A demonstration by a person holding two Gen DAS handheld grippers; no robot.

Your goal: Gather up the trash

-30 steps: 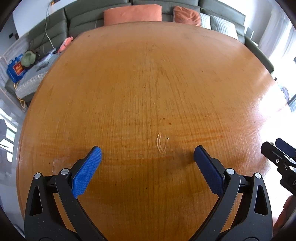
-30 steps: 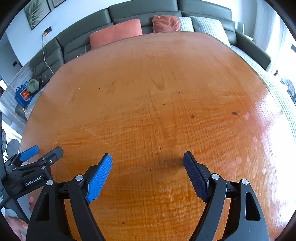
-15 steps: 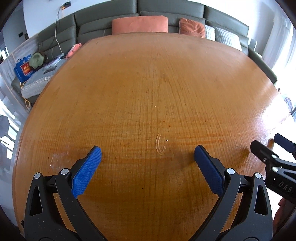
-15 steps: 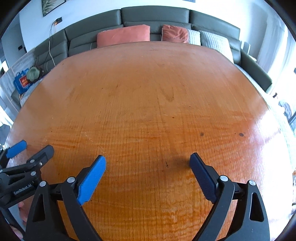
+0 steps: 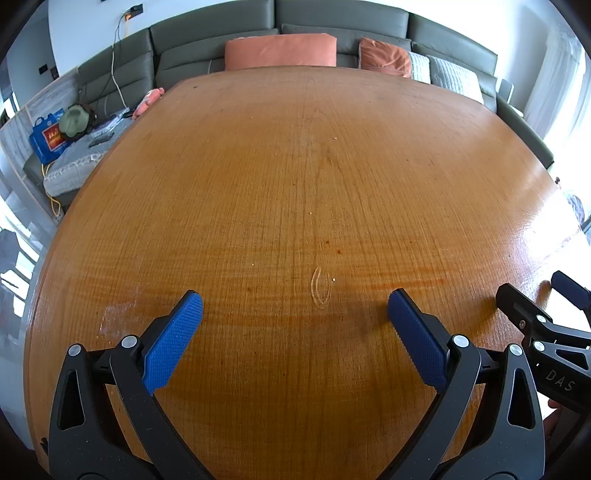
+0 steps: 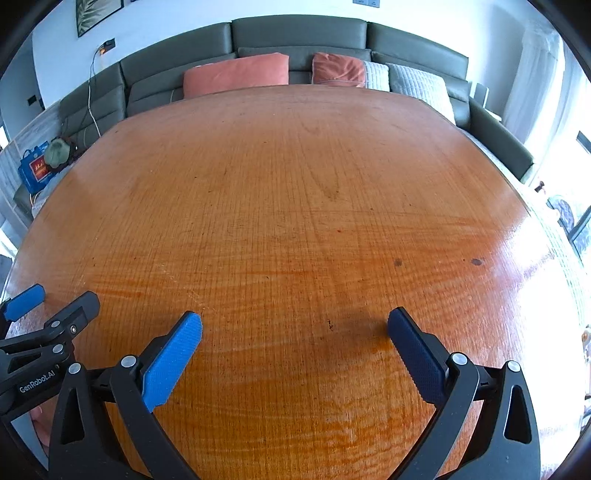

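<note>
Left wrist: no trash between tongs (image 5: 294, 314).

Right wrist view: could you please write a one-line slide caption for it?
Right tool opening, nothing between its fingers, above a wooden table, sofa behind.

surface: wooden table (image 5: 295, 166); on it: tiny pale crumbs (image 5: 333, 280)
</note>
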